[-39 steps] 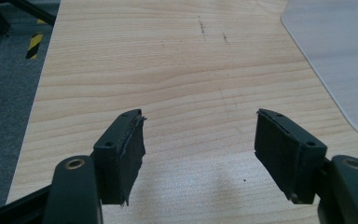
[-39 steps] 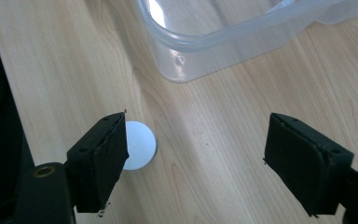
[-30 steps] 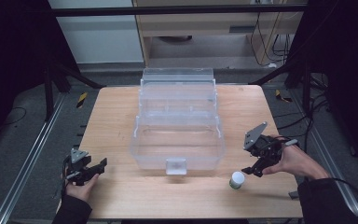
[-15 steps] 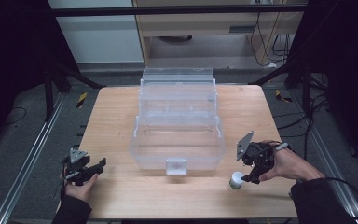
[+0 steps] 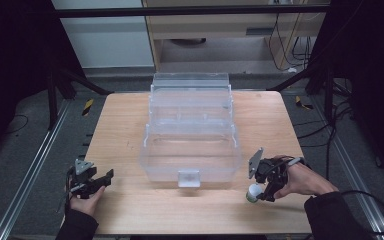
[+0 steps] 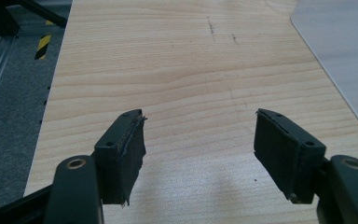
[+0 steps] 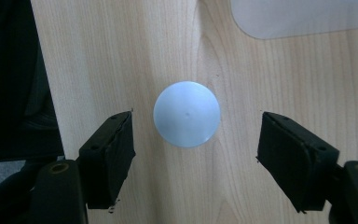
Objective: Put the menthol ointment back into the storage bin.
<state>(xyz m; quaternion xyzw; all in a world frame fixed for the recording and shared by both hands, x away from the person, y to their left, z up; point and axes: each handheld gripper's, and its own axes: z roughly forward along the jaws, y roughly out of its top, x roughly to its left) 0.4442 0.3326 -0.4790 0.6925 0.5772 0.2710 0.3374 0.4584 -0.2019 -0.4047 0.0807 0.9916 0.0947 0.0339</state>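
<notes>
Right claw (image 5: 261,191), lower right of the high view: held in the person's right hand (image 5: 300,181), tipped down over a small white-capped bottle (image 5: 252,192) that stands on the table (image 5: 120,120). Its jaws are spread wide and grip nothing. In the right gripper view the claw (image 7: 193,154) looks straight down on the bottle's round white cap (image 7: 187,114); the cap sits centred between the 2 black pads (image 7: 114,149), a little beyond their tips, with bare wood showing on both sides. No contact visible.

Left claw (image 5: 100,180), lower left of the high view: in the person's left hand (image 5: 84,200), near the front left corner of the table, well apart from the bottle. In the left gripper view the claw (image 6: 198,140) has its jaws parted over bare wood, nothing between them.

Around: a clear plastic stepped organizer box (image 5: 191,130) in 3 tiers takes the middle of the table, a small latch tab at its front centre. Its front right corner lies near the bottle, just up and left of it in the high view; a rounded corner of the box (image 7: 303,16) shows at the top right of the right gripper view, apart from the cap. Between jaws and cap, nothing intrudes.
</notes>
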